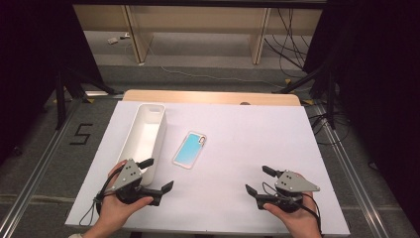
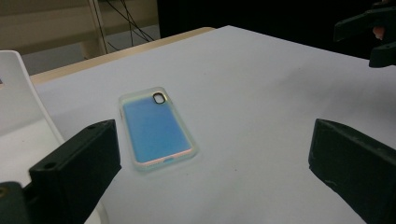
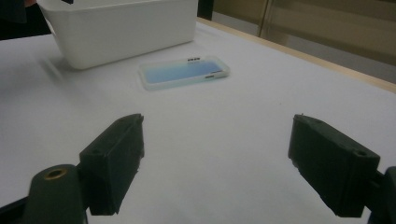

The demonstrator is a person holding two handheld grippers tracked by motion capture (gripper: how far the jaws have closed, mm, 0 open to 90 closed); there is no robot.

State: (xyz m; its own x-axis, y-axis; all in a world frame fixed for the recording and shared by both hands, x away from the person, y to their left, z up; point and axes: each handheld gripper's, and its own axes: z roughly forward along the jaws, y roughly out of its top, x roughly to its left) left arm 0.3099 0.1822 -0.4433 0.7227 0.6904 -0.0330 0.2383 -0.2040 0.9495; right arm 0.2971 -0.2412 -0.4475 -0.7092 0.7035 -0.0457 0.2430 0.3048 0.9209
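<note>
Phone case point(image 1: 189, 149), pale blue with a clear rim, is seen lying flat on the white table point(image 1: 257, 134), just beside the right wall of the long white bin point(image 1: 144, 139) and apart from it. The left gripper point(image 1: 159, 175) is held at the near end of the bin, jaws spread wide with nothing between them; the case is framed ahead of them in the left gripper view. The right gripper point(image 1: 258, 179) is held near the table's front right, jaws likewise released and empty, well apart from the case.
</note>
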